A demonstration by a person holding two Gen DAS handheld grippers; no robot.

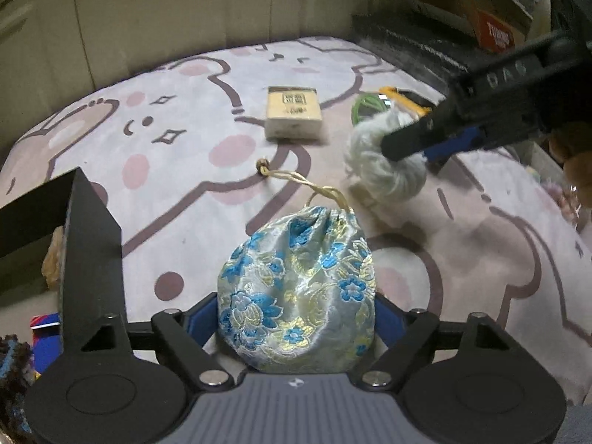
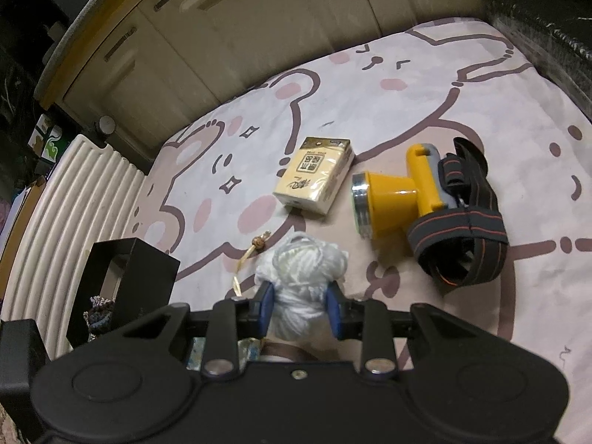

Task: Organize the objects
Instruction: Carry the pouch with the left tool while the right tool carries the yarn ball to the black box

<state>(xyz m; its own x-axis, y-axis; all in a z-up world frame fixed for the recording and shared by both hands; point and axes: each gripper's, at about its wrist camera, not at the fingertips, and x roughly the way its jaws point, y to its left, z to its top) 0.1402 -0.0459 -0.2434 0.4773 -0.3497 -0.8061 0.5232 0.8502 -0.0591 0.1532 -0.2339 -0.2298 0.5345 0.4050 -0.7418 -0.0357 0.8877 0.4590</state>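
Observation:
My left gripper point(image 1: 296, 318) is shut on a blue-flowered silk drawstring pouch point(image 1: 296, 288), whose gold cord point(image 1: 296, 179) trails onto the bear-print blanket point(image 1: 166, 170). My right gripper point(image 2: 300, 307) is shut on a ball of white yarn point(image 2: 303, 273); it also shows in the left wrist view point(image 1: 381, 159), held by the right gripper point(image 1: 407, 144) just above the blanket. A cream tissue pack point(image 2: 314, 181) lies ahead; it also shows in the left wrist view point(image 1: 292, 116). A yellow headlamp point(image 2: 392, 199) with a black strap point(image 2: 466, 229) lies to the right.
A black open box point(image 2: 125, 288) stands at the left of the blanket; it also shows in the left wrist view point(image 1: 74, 244). Cream cabinet doors point(image 2: 222, 37) rise behind. A white ribbed radiator point(image 2: 74, 203) is at left. A dark fabric bundle point(image 2: 547, 26) sits at back right.

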